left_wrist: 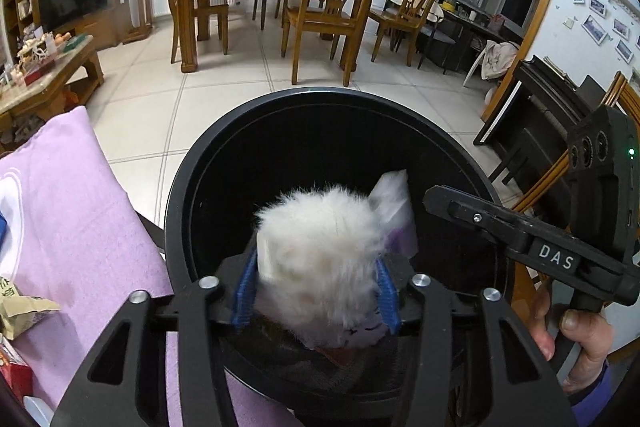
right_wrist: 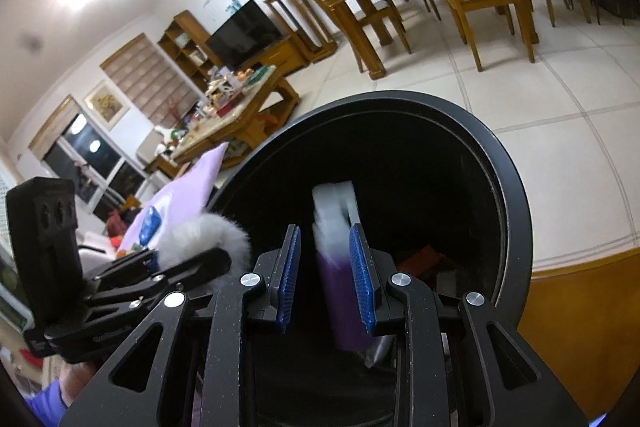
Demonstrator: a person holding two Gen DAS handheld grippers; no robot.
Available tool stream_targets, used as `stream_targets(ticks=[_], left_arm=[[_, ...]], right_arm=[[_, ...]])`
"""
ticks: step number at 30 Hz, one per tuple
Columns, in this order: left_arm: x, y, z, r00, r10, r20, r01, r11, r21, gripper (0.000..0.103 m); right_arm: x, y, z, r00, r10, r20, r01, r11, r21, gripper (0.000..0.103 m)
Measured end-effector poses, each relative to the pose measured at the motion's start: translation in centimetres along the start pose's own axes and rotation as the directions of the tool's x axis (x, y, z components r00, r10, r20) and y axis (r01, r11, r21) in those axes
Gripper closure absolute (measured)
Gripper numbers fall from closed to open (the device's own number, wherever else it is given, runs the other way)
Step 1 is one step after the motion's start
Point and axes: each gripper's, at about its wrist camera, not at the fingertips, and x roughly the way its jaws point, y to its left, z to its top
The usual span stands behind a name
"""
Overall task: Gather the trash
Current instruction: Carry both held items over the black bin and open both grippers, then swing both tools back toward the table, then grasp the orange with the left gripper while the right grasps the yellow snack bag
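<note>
A black round trash bin (left_wrist: 188, 211) stands open below both grippers. My left gripper (left_wrist: 316, 287) hangs over its mouth, and its blue pads (left_wrist: 244, 291) touch both sides of a fluffy white ball (left_wrist: 320, 251) held between them. My right gripper (right_wrist: 326, 267) reaches in from the right, its jaws nearly together around a white-and-purple packet (right_wrist: 340, 291) that hangs blurred inside the bin (right_wrist: 504, 195). That packet (left_wrist: 394, 203) shows behind the ball in the left wrist view, beside the right gripper's fingers (left_wrist: 460, 207). Red scraps (right_wrist: 420, 259) lie at the bin's bottom.
A lilac-covered cushion (left_wrist: 72, 211) with wrappers (left_wrist: 24, 311) lies left of the bin. A cluttered coffee table (left_wrist: 52, 75) stands at far left, a dining table with chairs (left_wrist: 320, 7) across the tiled floor. A dark piano (left_wrist: 532, 119) stands at right. A hand (left_wrist: 576, 339) grips the right tool.
</note>
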Motion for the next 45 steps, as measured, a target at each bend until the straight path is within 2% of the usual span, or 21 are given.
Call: stream_targets(ticks=[4, 5, 7, 9, 11, 12, 16, 18, 22, 24, 27, 31, 35, 39, 41, 44, 45], left_arm=[[-0.6, 0.1, 0.1, 1.000, 0.001, 0.005, -0.001, 1.000, -0.009, 0.045], [-1.0, 0.1, 0.1, 1.000, 0.003, 0.010, -0.002, 1.000, -0.011, 0.036], [-2.1, 0.2, 0.1, 0.999, 0.009, 0.035, -0.009, 1.000, -0.014, 0.025], [-3.1, 0.3, 0.0, 0.998, 0.014, 0.053, -0.013, 1.000, -0.014, 0.025], [-4.4, 0.8, -0.3, 0.998, 0.012, 0.065, -0.011, 1.000, -0.022, 0.024], [-5.0, 1.0, -0.4, 0.997, 0.012, 0.070, -0.010, 1.000, -0.029, 0.024], [-8.4, 3.6, -1.9, 0.993, 0.042, 0.106, -0.034, 0.997, -0.072, 0.024], [-10.0, 5.5, -2.8, 0.990, 0.070, 0.122, -0.058, 0.994, -0.096, 0.024], [-13.5, 10.9, -5.1, 0.977, 0.165, 0.135, -0.142, 0.976, -0.166, 0.024], [-15.0, 14.5, -6.3, 0.966, 0.221, 0.133, -0.186, 0.954, -0.234, 0.024], [-17.2, 20.9, -7.8, 0.942, 0.316, 0.114, -0.259, 0.900, -0.351, 0.024], [-17.7, 26.7, -8.5, 0.914, 0.401, 0.061, -0.346, 0.850, -0.398, 0.024], [-15.9, 30.4, -8.1, 0.909, 0.417, -0.011, -0.389, 0.838, -0.383, 0.025], [-14.2, 32.3, -7.8, 0.916, 0.398, -0.045, -0.385, 0.844, -0.374, 0.027], [-13.8, 32.7, -8.3, 0.922, 0.383, -0.059, -0.376, 0.850, -0.369, 0.040], [-13.3, 33.3, -8.7, 0.927, 0.367, -0.070, -0.366, 0.852, -0.374, 0.050], [-13.2, 33.4, -9.0, 0.928, 0.364, -0.072, -0.364, 0.852, -0.376, 0.053]], right_arm=[[-0.2, 1.1, 0.2, 1.000, -0.003, -0.008, 0.003, 1.000, -0.003, 0.076], [-0.2, 1.1, 0.2, 1.000, -0.002, -0.009, 0.002, 1.000, -0.004, 0.075], [-0.4, 1.6, 0.2, 1.000, -0.007, -0.004, 0.007, 1.000, -0.012, 0.064], [-0.7, 2.6, 0.3, 1.000, -0.017, 0.013, 0.017, 0.999, -0.037, 0.042], [-0.8, 3.6, 0.4, 1.000, -0.017, 0.027, 0.018, 0.998, -0.054, 0.028], [-0.9, 4.5, 0.4, 0.999, -0.014, 0.032, 0.016, 0.998, -0.069, 0.026], [-0.2, 7.7, 0.5, 1.000, 0.012, 0.017, -0.009, 0.992, -0.128, 0.026], [0.5, 10.0, 0.2, 0.999, 0.031, 0.006, -0.030, 0.984, -0.173, 0.023], [2.1, 14.7, -0.5, 0.997, 0.067, -0.032, -0.073, 0.965, -0.253, 0.022], [3.3, 17.3, -0.7, 0.995, 0.085, -0.056, -0.098, 0.952, -0.289, 0.022], [5.5, 21.0, -1.4, 0.990, 0.107, -0.096, -0.133, 0.931, -0.339, 0.022], [9.0, 25.4, -2.2, 0.981, 0.112, -0.157, -0.168, 0.899, -0.404, 0.022], [12.7, 28.3, -3.1, 0.979, 0.077, -0.187, -0.157, 0.873, -0.461, 0.022], [15.9, 29.4, -3.2, 0.973, 0.048, -0.225, -0.152, 0.869, -0.472, 0.022], [17.2, 29.9, -3.3, 0.968, 0.041, -0.247, -0.159, 0.861, -0.483, 0.022], [18.4, 30.5, -3.6, 0.960, 0.039, -0.279, -0.181, 0.845, -0.504, 0.022], [18.8, 30.8, -3.7, 0.955, 0.043, -0.295, -0.195, 0.839, -0.508, 0.026]])
